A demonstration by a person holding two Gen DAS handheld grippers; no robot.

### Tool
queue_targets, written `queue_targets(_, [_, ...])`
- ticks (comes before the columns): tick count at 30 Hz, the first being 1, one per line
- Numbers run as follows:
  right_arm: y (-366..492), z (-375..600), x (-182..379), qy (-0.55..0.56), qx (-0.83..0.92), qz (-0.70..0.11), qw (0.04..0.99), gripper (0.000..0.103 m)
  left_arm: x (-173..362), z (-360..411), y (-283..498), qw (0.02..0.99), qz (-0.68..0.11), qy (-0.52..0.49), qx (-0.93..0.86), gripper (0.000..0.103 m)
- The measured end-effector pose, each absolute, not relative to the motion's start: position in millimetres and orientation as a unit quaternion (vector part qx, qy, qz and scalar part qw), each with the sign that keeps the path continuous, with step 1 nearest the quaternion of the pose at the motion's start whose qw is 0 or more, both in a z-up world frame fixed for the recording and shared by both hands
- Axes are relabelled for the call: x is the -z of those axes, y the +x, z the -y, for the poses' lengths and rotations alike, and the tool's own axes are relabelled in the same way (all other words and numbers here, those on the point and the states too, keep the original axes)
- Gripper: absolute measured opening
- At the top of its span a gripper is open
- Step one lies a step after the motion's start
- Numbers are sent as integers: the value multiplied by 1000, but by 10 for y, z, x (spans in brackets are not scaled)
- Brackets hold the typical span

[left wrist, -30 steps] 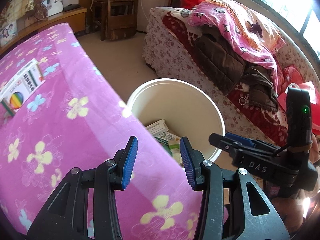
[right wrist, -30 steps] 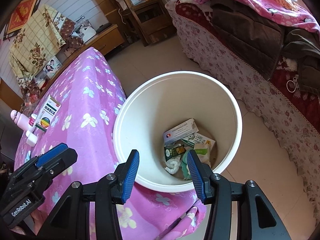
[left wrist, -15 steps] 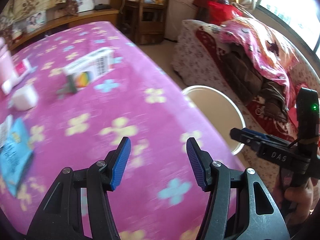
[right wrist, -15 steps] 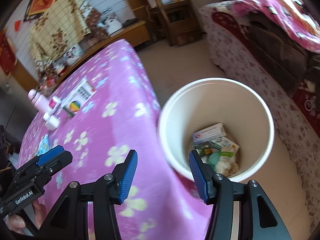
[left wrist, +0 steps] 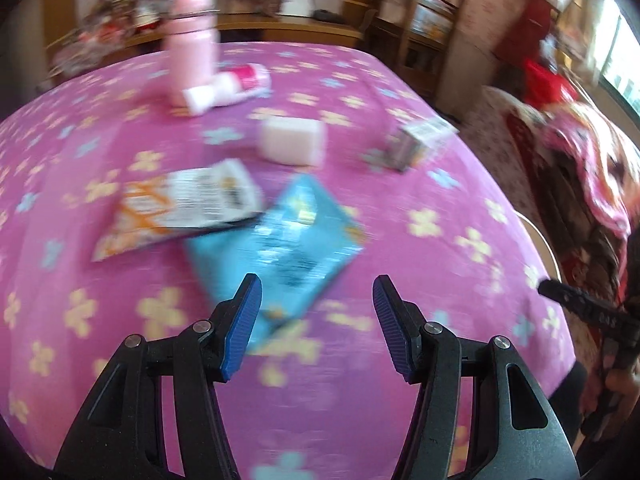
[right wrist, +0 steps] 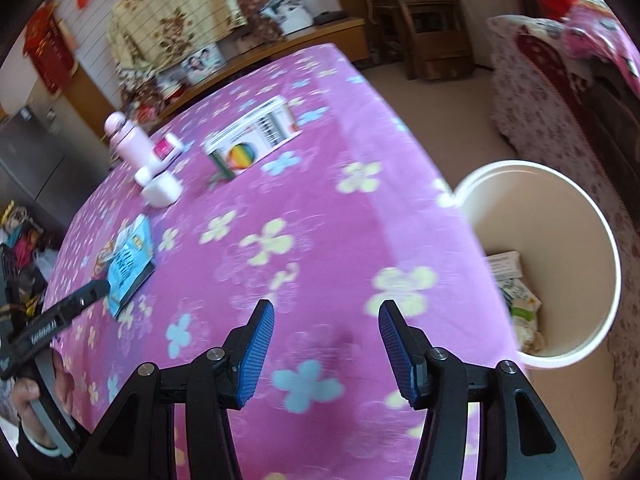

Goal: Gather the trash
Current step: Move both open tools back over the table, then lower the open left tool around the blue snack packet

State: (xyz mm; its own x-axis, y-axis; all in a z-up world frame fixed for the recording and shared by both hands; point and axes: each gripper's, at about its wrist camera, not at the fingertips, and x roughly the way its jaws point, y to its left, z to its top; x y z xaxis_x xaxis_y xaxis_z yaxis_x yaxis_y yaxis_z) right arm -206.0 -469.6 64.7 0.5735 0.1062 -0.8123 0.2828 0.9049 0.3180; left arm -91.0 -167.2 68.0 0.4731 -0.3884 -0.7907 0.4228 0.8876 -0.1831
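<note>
My left hand-held gripper [left wrist: 316, 322] has its jaws apart and empty; they have just been opening. It hangs over the near corner of the blue wrapper [left wrist: 276, 240] on the worktop [left wrist: 460, 184]. I should come down straight and pinch that corner only, not the cloth. My right hand-held gripper [right wrist: 326, 344] is also apart and empty. A second ago both looked into the white bucket [right wrist: 600, 240]; now it stands far right.
</note>
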Motion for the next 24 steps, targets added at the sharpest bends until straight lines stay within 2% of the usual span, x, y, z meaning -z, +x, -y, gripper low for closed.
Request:
queue_targets(2, [-1998, 4589, -633, 204, 43, -463, 861, 60, -670, 1523, -804, 864, -455, 10, 217, 56])
queue_targets(13, [-1861, 4299, -610, 177, 19, -479, 859, 60, -578, 1471, -341, 875, -451, -4, 176, 56])
queue_targets(24, [-1907, 4380, -597, 189, 22, -478, 858, 61, -406, 1651, -739, 822, -513, -2, 246, 56])
